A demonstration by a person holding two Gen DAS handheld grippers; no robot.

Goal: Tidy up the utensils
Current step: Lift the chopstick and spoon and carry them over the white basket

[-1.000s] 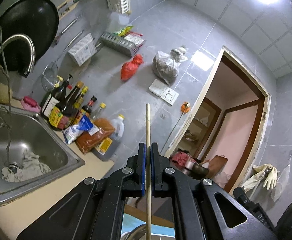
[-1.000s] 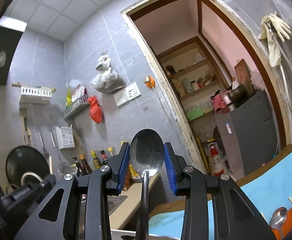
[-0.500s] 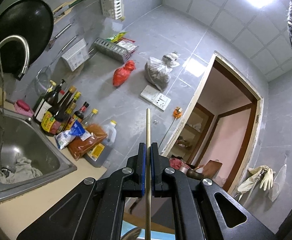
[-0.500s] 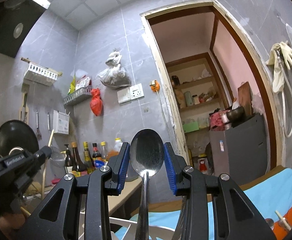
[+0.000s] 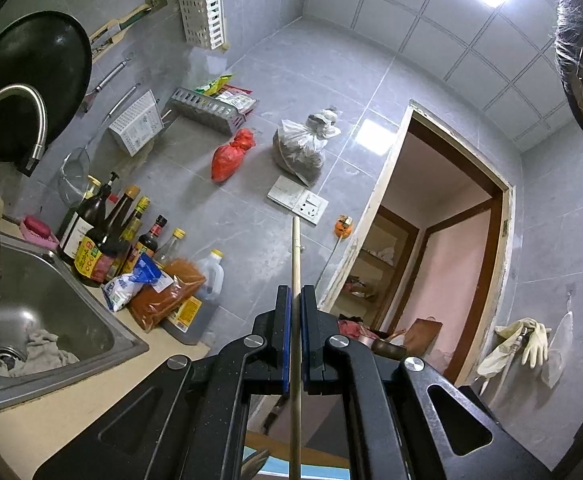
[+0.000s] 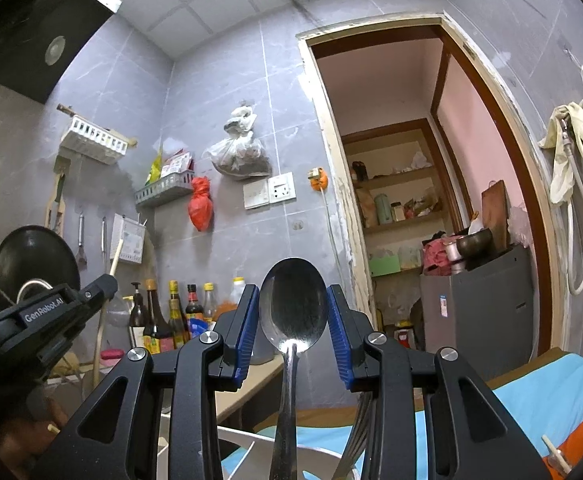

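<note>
Chopstick (image 5: 296,248) is clamped upright in the left hand-held gripper (image 5: 296,300); the right hand-held gripper (image 6: 293,312) grips a spoon (image 6: 293,308)

Glossy metal spoon (image 6: 293,308), matt wooden chopstick (image 5: 296,256)

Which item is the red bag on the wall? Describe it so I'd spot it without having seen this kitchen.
Start at the open doorway and go left along the grey tiled wall past the white switch and socket plates. The red bag hangs just left of them, under the grey wall basket. Its neighbour, the clear bag of dark contents, hangs higher.
</note>
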